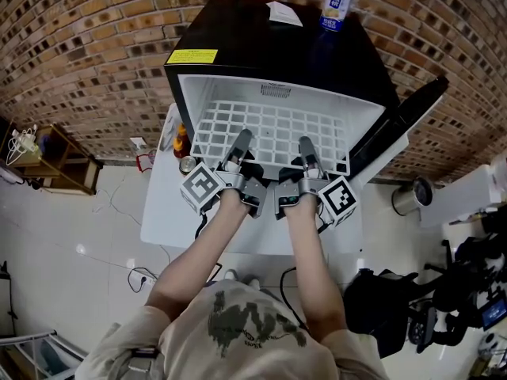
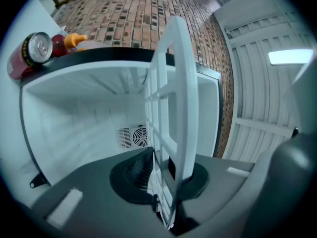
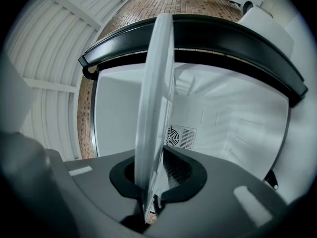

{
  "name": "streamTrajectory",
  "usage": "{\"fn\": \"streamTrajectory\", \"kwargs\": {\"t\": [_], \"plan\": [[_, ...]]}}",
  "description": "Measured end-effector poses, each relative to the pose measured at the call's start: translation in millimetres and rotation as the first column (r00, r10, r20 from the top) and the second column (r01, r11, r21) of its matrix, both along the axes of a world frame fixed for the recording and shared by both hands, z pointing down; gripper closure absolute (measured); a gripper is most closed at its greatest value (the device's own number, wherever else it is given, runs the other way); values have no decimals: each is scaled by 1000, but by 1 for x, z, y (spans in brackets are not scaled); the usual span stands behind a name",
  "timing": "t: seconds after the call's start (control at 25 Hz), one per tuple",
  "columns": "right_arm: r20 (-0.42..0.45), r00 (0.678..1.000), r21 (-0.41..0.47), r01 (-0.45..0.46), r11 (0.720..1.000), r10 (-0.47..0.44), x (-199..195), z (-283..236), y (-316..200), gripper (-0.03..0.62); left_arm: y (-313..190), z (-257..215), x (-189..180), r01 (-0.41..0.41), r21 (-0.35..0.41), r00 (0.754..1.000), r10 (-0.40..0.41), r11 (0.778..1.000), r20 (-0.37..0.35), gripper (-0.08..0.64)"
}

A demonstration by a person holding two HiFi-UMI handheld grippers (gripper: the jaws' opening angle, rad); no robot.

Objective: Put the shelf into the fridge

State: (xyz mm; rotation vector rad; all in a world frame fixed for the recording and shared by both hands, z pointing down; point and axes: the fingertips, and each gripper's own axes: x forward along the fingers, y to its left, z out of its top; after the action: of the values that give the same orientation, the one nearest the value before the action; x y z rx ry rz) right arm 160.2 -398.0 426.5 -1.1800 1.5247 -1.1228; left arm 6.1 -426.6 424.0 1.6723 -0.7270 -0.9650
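A white grid shelf (image 1: 269,137) lies level, partly inside the open white cavity of a black mini fridge (image 1: 238,50). My left gripper (image 1: 240,142) and right gripper (image 1: 306,147) are each shut on the shelf's near edge, side by side. In the left gripper view the shelf (image 2: 173,108) runs edge-on between the jaws of the left gripper (image 2: 166,182), toward the back wall and its vent (image 2: 132,137). The right gripper view shows the same shelf (image 3: 154,108) clamped in the right gripper (image 3: 151,182), with the fridge interior (image 3: 233,118) beyond.
The fridge door (image 1: 408,113) stands open at the right. A drink can (image 1: 337,2) and a paper (image 1: 283,13) rest on the fridge top. A bottle (image 1: 182,141) and a can (image 1: 188,165) stand left of the fridge on a white table (image 1: 166,212). Brick wall behind.
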Motion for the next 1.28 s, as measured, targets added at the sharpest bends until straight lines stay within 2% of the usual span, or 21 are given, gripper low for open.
{"fn": "streamTrajectory", "kwargs": {"t": [0.12,0.48,0.84,1.28], "plan": [[-5,1000,4,-10,1000,10,0,-1,-7,549,-7,-1,1,2,-12,1000,-2,1000,-16,529],[-10,1000,11,-25,1000,25,5,-2,-32,543,-33,-1,4,12,-8,1000,-12,1000,19,523],[7,1000,37,-16,999,15,8,-4,-55,540,-54,0,6,20,-9,1000,-20,1000,9,515],[10,1000,29,-17,999,17,11,-3,-67,538,-67,-1,10,23,-11,1000,-24,1000,-18,509]]}}
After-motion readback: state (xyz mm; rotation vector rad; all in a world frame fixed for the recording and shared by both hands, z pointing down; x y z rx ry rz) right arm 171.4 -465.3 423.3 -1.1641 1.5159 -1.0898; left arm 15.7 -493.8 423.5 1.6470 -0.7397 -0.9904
